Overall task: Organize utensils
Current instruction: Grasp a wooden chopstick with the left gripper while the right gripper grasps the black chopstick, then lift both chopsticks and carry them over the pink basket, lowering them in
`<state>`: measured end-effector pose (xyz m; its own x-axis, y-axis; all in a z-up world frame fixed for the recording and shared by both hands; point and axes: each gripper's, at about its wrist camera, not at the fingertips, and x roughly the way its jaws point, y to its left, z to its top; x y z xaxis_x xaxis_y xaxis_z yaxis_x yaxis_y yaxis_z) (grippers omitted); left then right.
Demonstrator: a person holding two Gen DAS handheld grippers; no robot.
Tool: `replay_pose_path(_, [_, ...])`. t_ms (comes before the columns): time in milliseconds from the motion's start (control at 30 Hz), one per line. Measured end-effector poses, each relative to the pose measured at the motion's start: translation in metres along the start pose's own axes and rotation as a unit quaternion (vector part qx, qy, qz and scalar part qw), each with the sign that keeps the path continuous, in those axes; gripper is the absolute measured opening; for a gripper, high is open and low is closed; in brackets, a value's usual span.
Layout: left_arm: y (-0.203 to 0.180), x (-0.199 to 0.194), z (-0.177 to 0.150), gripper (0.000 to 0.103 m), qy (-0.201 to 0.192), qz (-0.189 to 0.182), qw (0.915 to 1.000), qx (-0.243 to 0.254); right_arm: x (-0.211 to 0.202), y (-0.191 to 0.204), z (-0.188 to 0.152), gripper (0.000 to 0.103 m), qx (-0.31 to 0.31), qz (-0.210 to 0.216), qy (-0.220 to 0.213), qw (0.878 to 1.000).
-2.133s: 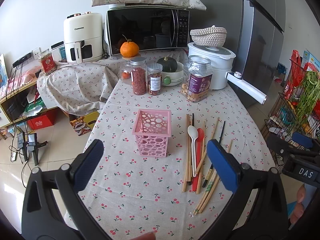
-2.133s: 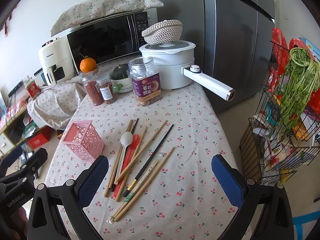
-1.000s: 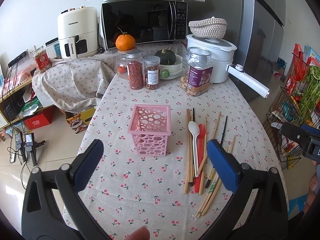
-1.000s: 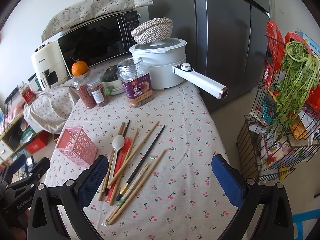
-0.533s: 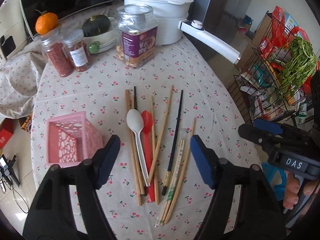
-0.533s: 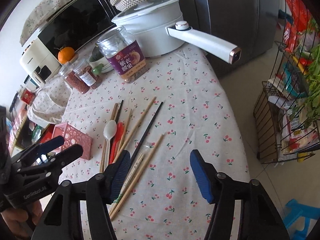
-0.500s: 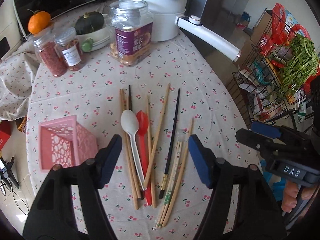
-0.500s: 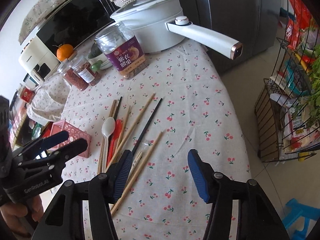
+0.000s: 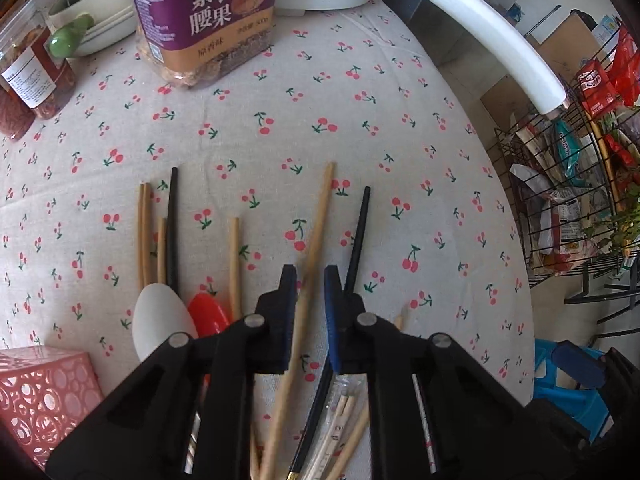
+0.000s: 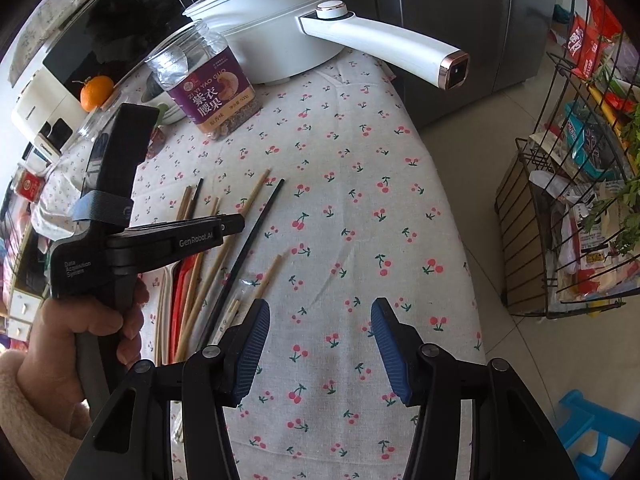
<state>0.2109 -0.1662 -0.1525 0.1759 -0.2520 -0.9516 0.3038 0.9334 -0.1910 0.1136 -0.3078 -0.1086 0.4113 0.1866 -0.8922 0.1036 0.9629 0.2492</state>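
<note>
Across the cherry-print cloth of the desk (image 9: pixel 360 92), the left wrist view shows our left gripper (image 9: pixel 310 276) tipped steeply down over the scattered utensils. Its jaws have just been closing and now stand narrow around a long bamboo chopstick (image 9: pixel 320 216); the stick runs up between the blue pads, though we cannot tell whether they press on it yet. A black chopstick (image 9: pixel 360 224) lies just beside it on the right, and a white spoon (image 9: pixel 160 320) and a red spoon (image 9: pixel 208 312) rest near the left jaw among more pale sticks. The pink basket (image 9: pixel 36 392), a plastic box pierced with round holes, sits at the lower left, near the desk's near edge. We judge the step in hand to be the first pickup: the pinch must finish on that one stick alone, then lift clear and carry it to the basket.

From the right wrist view, our right gripper (image 10: pixel 320 340) hangs over bare cloth toward the desk's right edge, jaws half open with nothing between them, ribbed blue pads showing. The left gripper (image 10: pixel 230 224) appears side-on, held by a hand (image 10: pixel 88 332) in a fleecy sleeve, its tip down on the bundle. A wrapped pair of chopsticks (image 10: pixel 236 308) lies just beside the right gripper's left jaw. The sticks are thin, smooth and round, and so likely to roll or slip.
</note>
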Motion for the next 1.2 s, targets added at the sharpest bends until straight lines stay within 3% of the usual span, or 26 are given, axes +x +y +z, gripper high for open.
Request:
replay_pose_path(233, [-0.002,-0.001,-0.002,0.008,-0.002,0.024,0.9996,0.014,0.004,0.004,0.002,0.054,0.007,0.008,0.005,1.000])
replay_pose_path(667, [0.035,-0.131,-0.068,0.007,-0.139,-0.011,0.9900,0.024,0.008,0.027,-0.002,0.055,0.003,0.018,0.007,1.000])
replay_pose_path(867, [0.060,-0.164,-0.111,0.007,-0.210,-0.026,0.9773,0.014,0.025,0.043,0.003,0.055,0.013,0.013,0.019,1.000])
replay_pose_path(967, [0.070,-0.175,-0.121,0.007,-0.215,-0.043,0.9757,-0.004,0.040,0.051,0.007,0.055,0.015,0.014,0.029,0.999])
replay_pose_path(1067, [0.073,-0.191,-0.127,0.007,-0.240,-0.030,0.9703,0.007,0.055,0.057,0.015,0.055,0.014,0.011,0.032,0.999])
replay_pose_path(1200, [0.082,-0.208,-0.139,0.007,-0.255,-0.044,0.9659,0.012,0.075,0.065,0.028,0.053,0.005,0.001,0.027,1.000])
